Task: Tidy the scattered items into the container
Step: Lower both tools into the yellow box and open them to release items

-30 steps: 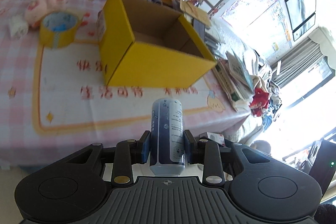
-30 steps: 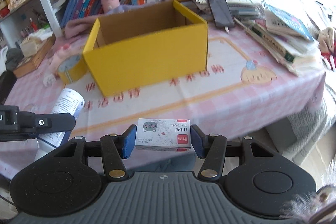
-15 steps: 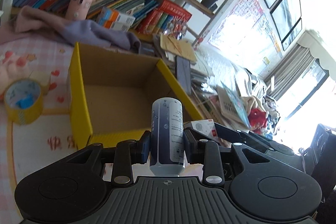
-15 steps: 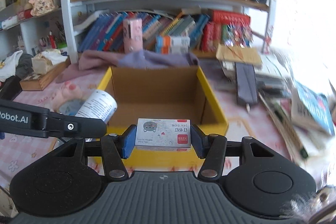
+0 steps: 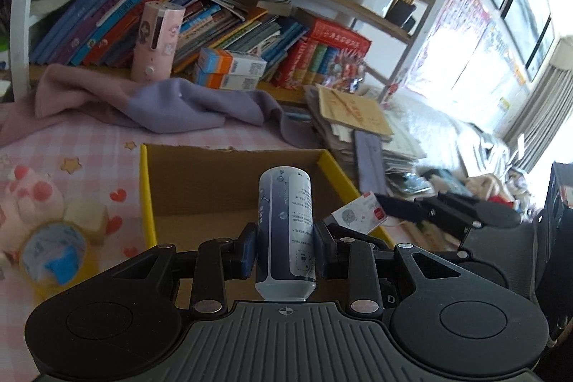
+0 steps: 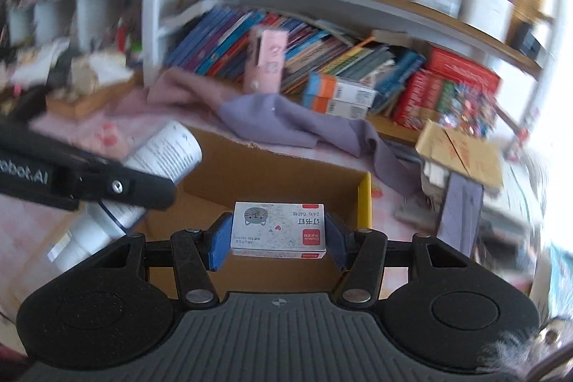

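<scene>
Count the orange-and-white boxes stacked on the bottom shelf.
2: the upper box lies on the lower box, right of the pink canister, behind the purple cloth. More could be hidden behind.

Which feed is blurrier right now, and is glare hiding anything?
Right wrist view: motion-smeared shelves, yet the staple box in the right hand-held gripper reads sharp. Left wrist view: crisp on the bottle and yellow box; window glare washes out its right side.
</scene>
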`<state>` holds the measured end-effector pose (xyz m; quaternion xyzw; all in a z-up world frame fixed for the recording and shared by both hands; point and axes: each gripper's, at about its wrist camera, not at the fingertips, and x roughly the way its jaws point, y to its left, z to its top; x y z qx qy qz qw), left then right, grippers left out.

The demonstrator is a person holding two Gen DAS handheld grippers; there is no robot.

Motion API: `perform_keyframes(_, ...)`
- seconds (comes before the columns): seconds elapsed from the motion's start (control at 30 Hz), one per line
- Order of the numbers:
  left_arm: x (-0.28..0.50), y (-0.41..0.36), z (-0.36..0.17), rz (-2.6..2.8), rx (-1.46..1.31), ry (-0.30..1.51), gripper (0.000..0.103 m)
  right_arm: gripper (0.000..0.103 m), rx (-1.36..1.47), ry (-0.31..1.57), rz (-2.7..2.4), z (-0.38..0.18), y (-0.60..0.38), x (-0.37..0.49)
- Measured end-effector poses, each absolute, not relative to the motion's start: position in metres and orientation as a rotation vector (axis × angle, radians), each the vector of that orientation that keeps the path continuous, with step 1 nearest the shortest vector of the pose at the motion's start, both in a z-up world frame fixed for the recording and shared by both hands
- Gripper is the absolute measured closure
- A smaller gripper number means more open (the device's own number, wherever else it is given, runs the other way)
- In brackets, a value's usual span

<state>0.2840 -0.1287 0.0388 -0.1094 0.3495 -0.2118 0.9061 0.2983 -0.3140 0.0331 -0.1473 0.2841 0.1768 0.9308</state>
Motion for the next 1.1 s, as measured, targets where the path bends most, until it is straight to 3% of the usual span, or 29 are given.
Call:
perform_keyframes(0.47, 0.372, -0.184, -0.016, -0.433, 0.256, 0.932, 0.072, 0.051, -0.867, 0.737, 0.660, -0.040, -0.273, 0.387)
perform_keyframes(0.93, 0.378, -0.192, -0.029, -0.392, 0.313, 0.988, 0.070, 0.051, -0.953, 0.758, 0.708, -0.056, -0.269, 0.385)
perform_keyframes(1.0, 0.380, -0.192, -0.029, -0.389, 0.311, 0.991, 0.065, 0.043, -0.965, 0.740, 0.706, -0.056, -0.268, 0.383)
perform_keyframes(1.03, 0.379, -0.192, -0.029, -0.399, 0.308, 0.992, 0.062, 0.034, -0.964, 0.732, 0.707, -0.055, -0.268, 0.382)
perform_keyframes(1.1, 0.378, -0.194, -0.028, -0.417, 0.317, 0.982, 0.049, 0.025, -0.953, 0.721, 0.722, -0.052, -0.270, 0.381)
